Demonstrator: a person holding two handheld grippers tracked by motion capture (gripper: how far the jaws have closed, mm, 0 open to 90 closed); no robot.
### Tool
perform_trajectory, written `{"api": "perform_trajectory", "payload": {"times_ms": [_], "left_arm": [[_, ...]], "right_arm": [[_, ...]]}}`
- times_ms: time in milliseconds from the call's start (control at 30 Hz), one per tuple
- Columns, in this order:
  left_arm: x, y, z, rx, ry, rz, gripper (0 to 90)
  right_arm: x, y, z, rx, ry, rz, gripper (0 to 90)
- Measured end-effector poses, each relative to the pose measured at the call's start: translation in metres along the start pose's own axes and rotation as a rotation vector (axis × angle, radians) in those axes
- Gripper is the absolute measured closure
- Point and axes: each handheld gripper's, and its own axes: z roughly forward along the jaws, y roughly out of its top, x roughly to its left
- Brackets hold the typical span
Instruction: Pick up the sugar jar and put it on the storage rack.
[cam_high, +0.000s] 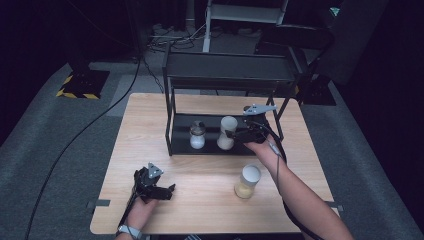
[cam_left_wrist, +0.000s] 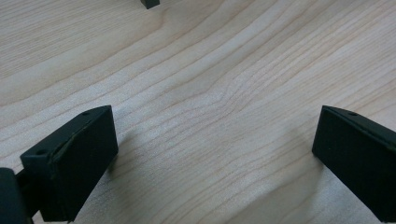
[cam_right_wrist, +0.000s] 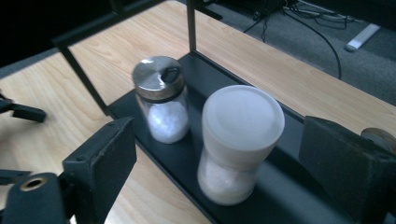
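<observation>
Beyond open right tongs (cam_right_wrist: 217, 154): shaker's (cam_right_wrist: 161, 100) steel lid.

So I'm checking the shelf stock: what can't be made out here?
- High view: the top shelf hides whatever lies behind it.
- Right gripper view: the right tongs cover part of a brown round object.
- High view: the yellow-filled white-lidded jar shows no readable label.

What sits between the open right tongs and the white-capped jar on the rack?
Nothing: in the right gripper view, the right tongs stand apart around the white-capped jar.
</observation>
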Motion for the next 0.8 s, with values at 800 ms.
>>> {"api": "perform_trajectory", "payload": {"times_ms": [800], "left_arm": [[0.000, 0.000, 0.000, 0.000, 0.001, -0.002, 0.2]], "right_arm": [[0.029, -0.030, -0.075, -0.063, 0.041, -0.046, 8.3]]}}
